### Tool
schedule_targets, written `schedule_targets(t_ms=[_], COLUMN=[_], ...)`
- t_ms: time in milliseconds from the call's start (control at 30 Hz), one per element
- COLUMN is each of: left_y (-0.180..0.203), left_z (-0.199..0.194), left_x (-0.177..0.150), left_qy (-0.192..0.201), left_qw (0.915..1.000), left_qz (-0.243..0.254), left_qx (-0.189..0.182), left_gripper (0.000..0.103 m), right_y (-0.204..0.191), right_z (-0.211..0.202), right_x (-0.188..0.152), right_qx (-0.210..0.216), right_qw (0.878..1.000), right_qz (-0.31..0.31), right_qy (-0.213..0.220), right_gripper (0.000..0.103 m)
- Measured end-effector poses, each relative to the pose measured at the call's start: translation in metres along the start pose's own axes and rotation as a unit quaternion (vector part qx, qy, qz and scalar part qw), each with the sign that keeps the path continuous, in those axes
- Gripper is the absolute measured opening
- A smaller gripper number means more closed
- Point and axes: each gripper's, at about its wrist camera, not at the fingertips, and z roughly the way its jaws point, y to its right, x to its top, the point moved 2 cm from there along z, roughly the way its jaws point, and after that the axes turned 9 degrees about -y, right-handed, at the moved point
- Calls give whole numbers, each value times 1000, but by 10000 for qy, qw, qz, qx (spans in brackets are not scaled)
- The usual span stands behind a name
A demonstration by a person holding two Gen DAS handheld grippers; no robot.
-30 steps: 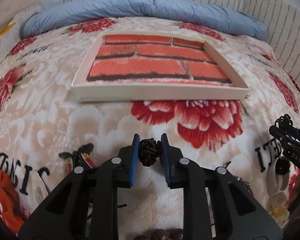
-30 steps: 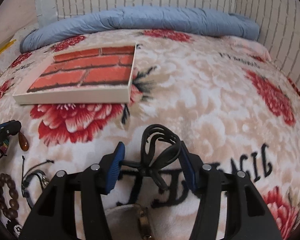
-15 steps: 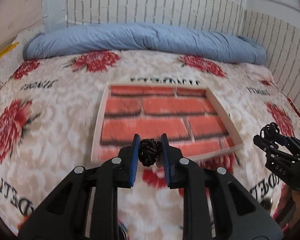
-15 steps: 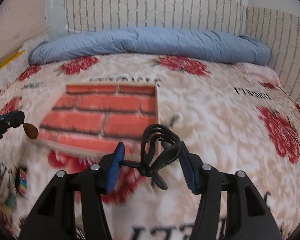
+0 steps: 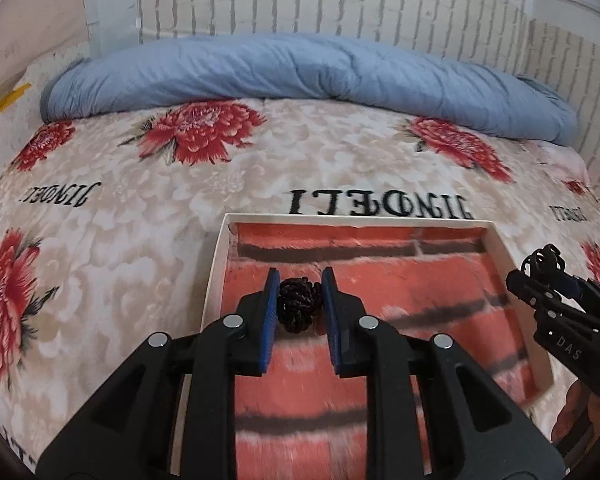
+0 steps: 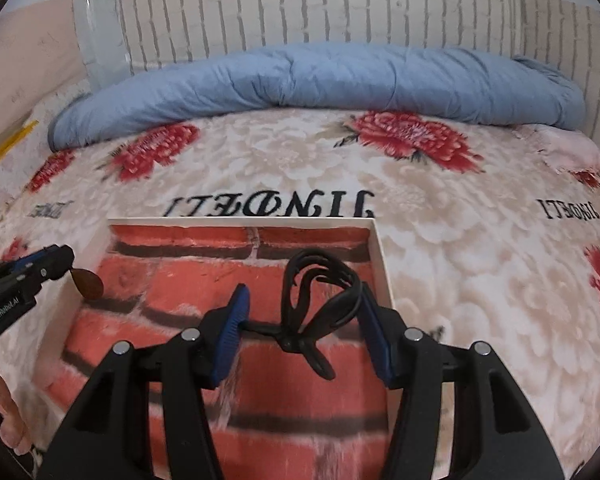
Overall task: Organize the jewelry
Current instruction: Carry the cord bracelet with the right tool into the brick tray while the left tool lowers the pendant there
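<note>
Over the tray (image 5: 216,276), left tool (image 5: 300,306) pinches a light, soft knot (image 5: 299,305); right tool (image 6: 300,324) grips limp cord loops (image 6: 320,292).

- Both views: soft, even indoor light; no glare, only faint shadows.
- Strong fisheye bowing, dark vignette at the corners.
- Motion blur on tray (image 5: 500,248) floor, lower centre; upper frame sharp.

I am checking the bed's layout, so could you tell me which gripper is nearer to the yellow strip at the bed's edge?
Left. The left gripper is over the tray's left part, toward the yellow strip; the right gripper is over its right part, farther away.
</note>
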Motion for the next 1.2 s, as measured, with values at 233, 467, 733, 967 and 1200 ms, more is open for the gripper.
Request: schedule_targets(t_ms=[233,467,733,967,1200], left_y=[4,7,2,-2,-1], left_z=[43,65,80,95,82], left_x=[22,34,31,31,32], left_qy=[-195,-280,-529,-812,-707], left_qw=[9998,9996,9986,9966,9970], left_qz=[77,78,-29,-48,-17], left_qx=[45,42,-21,153,301], left_gripper=[20,20,20,21,57], right_y=[-2,3,9,4,5], right_z=[44,70,88,97,93], right_x=[26,35,36,36,33], right_qx=[-205,-221,-142,-149,-72], right_qw=[9992,9979,9951,9931,9929], right_qz=[-75,-46,99,-50,-25], right_qy=[-341,-603,-970,-1165,-1189], right_gripper=[54,54,54,54,72])
